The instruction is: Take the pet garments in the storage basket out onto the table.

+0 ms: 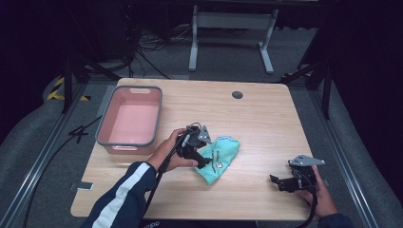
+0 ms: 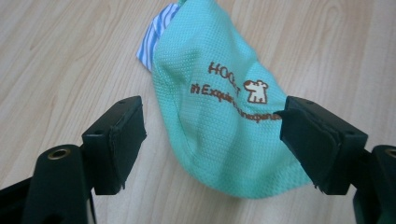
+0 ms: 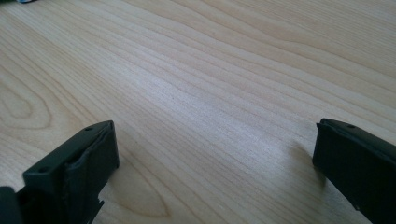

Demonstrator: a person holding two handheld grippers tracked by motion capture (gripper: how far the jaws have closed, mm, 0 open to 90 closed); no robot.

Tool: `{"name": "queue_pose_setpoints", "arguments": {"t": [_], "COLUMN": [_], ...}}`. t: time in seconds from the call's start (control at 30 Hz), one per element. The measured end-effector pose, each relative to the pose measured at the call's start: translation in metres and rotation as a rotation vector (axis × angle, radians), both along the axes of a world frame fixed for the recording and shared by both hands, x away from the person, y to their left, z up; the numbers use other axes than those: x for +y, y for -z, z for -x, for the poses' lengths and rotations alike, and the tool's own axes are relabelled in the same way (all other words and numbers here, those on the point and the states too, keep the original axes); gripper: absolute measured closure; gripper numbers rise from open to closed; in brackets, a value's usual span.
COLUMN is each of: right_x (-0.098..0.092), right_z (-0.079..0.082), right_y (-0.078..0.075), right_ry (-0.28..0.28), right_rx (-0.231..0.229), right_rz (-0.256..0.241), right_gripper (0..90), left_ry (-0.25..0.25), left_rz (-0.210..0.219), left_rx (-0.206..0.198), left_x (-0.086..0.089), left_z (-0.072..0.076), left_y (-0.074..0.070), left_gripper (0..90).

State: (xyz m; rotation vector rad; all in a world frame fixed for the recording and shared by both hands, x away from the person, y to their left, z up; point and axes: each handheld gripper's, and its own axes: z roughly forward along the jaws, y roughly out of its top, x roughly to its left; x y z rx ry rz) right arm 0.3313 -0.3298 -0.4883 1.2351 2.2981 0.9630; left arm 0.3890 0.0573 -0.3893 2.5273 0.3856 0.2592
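A small mint-green cloth (image 1: 219,158) with brown print and a blue-striped tag lies near the middle of the wooden table (image 1: 266,118). My left gripper (image 1: 207,164) hovers at its left edge. In the left gripper view the cloth (image 2: 224,112) lies between and beyond the open jaws, which stand apart on either side of its near end; the left gripper (image 2: 212,140) holds nothing. My right gripper (image 1: 277,183) rests low at the table's front right, open, and in the right gripper view the right gripper (image 3: 215,163) has bare wood between its jaws.
A pink tub with a grey rim (image 1: 106,139) stands empty at the table's left. A round cable hole (image 1: 237,94) sits near the far edge. Beyond the table are a white desk frame (image 1: 233,28) and cables on the floor.
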Motion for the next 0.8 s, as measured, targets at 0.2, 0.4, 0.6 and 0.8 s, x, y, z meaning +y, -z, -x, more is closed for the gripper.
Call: {"name": "queue_pose_setpoints", "arguments": {"t": [0.2,0.4,0.6,0.8], "right_x": [0.000,0.000,0.000,0.000], "right_z": [0.000,0.000,0.000,0.000], "right_y": [0.000,0.000,0.000,0.000], "right_ry": [0.000,0.000,0.000,0.000], "right_rx": [0.000,0.000,0.000,0.000], "right_rz": [0.000,0.000,0.000,0.000], "right_gripper": [0.6,0.6,0.6,0.6], "left_ry": [0.024,0.016,0.009,-0.001], "left_rz": [-0.032,-0.075,-0.101,-0.133], "left_rx": [-0.041,-0.066,-0.081,-0.092], "left_x": [0.013,0.031,0.050,0.068], "left_z": [0.015,0.025,0.031,0.039], "left_y": [-0.007,-0.008,-0.006,-0.004], "left_gripper": [21.6,22.3,22.0,21.8]}}
